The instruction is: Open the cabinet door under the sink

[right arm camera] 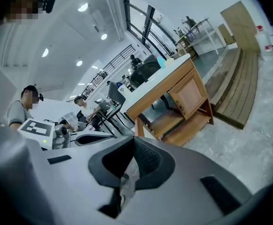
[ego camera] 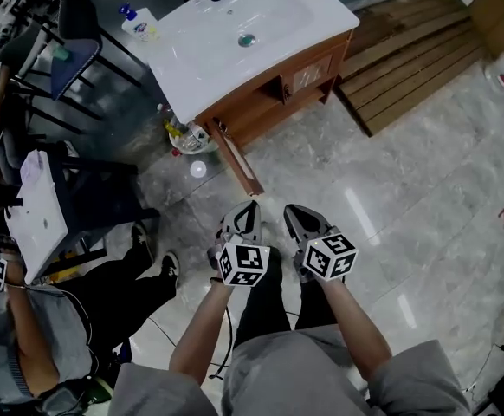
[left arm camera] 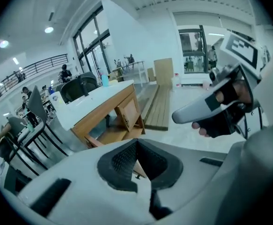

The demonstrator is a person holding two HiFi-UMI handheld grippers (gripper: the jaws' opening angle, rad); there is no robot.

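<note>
Out on the grey stone floor [ego camera: 425, 198], well back from the unit, nothing is being touched right now. The white sink [ego camera: 235, 37] sits on top of a brown wooden cabinet [ego camera: 265, 102], off ahead of the person and seen at an angle.

One open door [ego camera: 235, 159] is swung right out toward the person, edge-on from the head view. The right gripper view shows a bare wooden shelf [right arm camera: 167, 123] in the space behind it. Beside it the shut door [ego camera: 308, 76] lies flat against the front, a plain framed panel. Its handle is too small to make out for sure, probably a dark pull at the inner edge.

So it reads either as finished on the open side or as a pause before the second door, and I lean toward the pause.

Down by the legs, the left gripper [ego camera: 248, 208] and right gripper [ego camera: 294, 211] sit side by side, near each other and well apart from the cabinet. Each has its jaws pressed together at the tips with nothing between them.

If that shut door is next, one gripper has to travel forward and down, part its jaws, take the inner edge or pull, and swing the door out on its hinge.
</note>
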